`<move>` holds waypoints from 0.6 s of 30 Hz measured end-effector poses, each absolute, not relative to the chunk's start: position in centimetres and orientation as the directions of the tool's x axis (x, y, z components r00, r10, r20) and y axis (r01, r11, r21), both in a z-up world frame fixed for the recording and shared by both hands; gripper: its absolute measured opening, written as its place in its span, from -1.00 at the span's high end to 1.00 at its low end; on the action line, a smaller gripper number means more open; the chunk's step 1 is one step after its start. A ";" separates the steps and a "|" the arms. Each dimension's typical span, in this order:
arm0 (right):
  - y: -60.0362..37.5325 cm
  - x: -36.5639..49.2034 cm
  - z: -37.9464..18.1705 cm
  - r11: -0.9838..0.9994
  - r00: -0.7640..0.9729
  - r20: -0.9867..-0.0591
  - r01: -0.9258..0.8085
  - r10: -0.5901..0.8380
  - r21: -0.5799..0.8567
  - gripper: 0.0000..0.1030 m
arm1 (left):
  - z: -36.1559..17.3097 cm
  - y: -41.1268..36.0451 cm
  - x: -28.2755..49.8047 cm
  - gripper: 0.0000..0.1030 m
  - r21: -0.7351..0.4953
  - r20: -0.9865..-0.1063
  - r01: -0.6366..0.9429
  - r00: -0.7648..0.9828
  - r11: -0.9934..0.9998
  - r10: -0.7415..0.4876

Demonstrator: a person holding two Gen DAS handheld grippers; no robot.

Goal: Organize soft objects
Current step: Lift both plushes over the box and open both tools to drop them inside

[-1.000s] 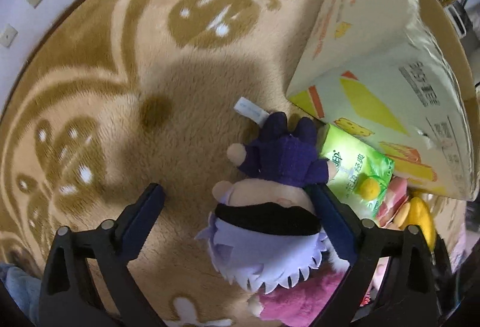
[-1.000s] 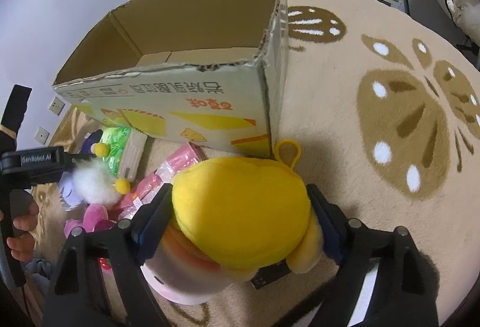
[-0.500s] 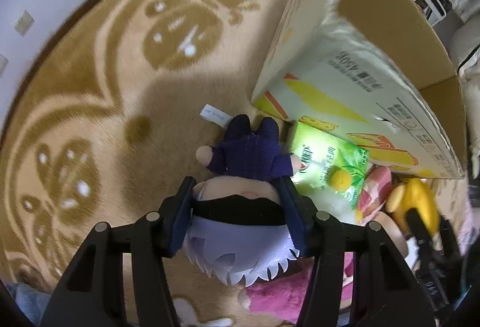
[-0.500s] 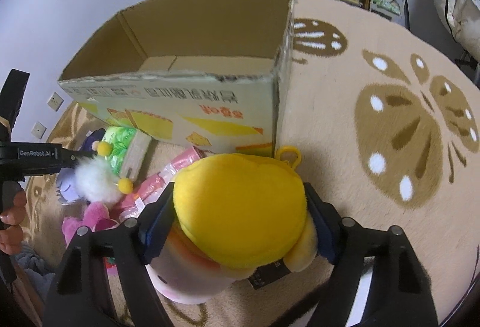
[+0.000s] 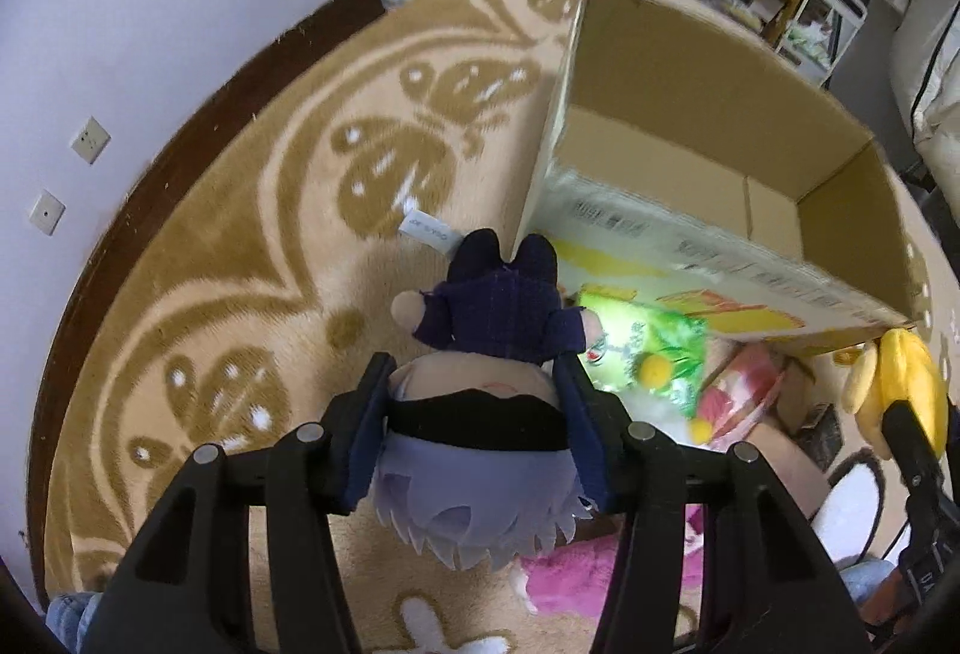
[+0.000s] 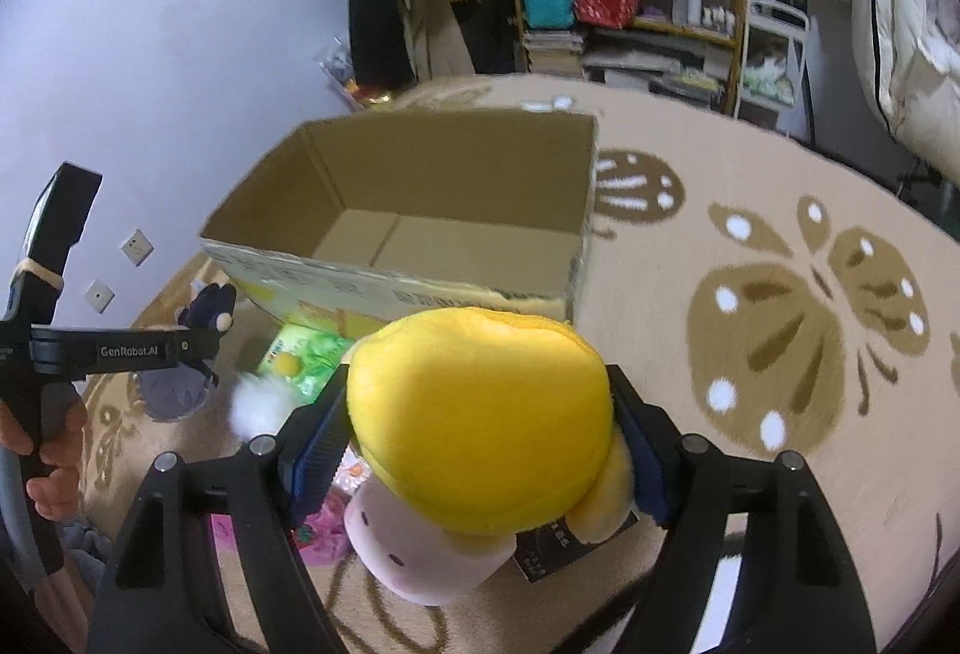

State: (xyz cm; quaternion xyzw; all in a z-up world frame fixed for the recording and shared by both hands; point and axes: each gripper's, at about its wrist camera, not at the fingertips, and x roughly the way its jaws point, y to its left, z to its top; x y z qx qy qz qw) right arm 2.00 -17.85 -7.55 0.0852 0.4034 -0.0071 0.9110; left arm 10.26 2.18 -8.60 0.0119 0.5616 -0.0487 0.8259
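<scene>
On my left gripper (image 5: pixel 477 417) the jaws are drawn in narrow and clamped on the head of a small doll (image 5: pixel 480 390) with pale lilac hair, a black band across the eyes and a dark purple outfit. Both pads press its cheeks, and its feet point away from me toward the near corner of the cardboard box (image 5: pixel 708 174), with a white tag beside them. The doll hangs above the rug (image 5: pixel 240 258), just short of the box wall.

My right gripper (image 6: pixel 480 450) has its jaws set wider, gripping a round yellow plush toy (image 6: pixel 480 414) from both sides; a pink-white part of it bulges out underneath, and a dark label hangs below. It sits in front of the box's near wall, not over the opening. The box interior that I can see shows only bare cardboard.

On the rug against the box lie a green packet (image 5: pixel 648 348), a white pompom (image 6: pixel 258 402) and a pink plush (image 5: pixel 570 576). The left gripper and the hand (image 6: pixel 48 450) holding it show at the left edge of the right view
</scene>
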 end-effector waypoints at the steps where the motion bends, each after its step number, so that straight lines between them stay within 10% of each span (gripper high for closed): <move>1: -17.7 1.9 -7.1 0.987 0.687 -0.725 0.073 0.056 0.145 -0.61 | -8.2 2.2 10.1 -0.02 -0.042 -0.923 0.095 0.377 0.995 -0.075; 18: -16.3 1.3 -2.4 0.992 0.799 -0.599 0.021 0.057 0.123 -0.61 | 2.6 2.5 7.2 -0.02 -0.017 -0.710 0.133 0.696 0.991 -0.105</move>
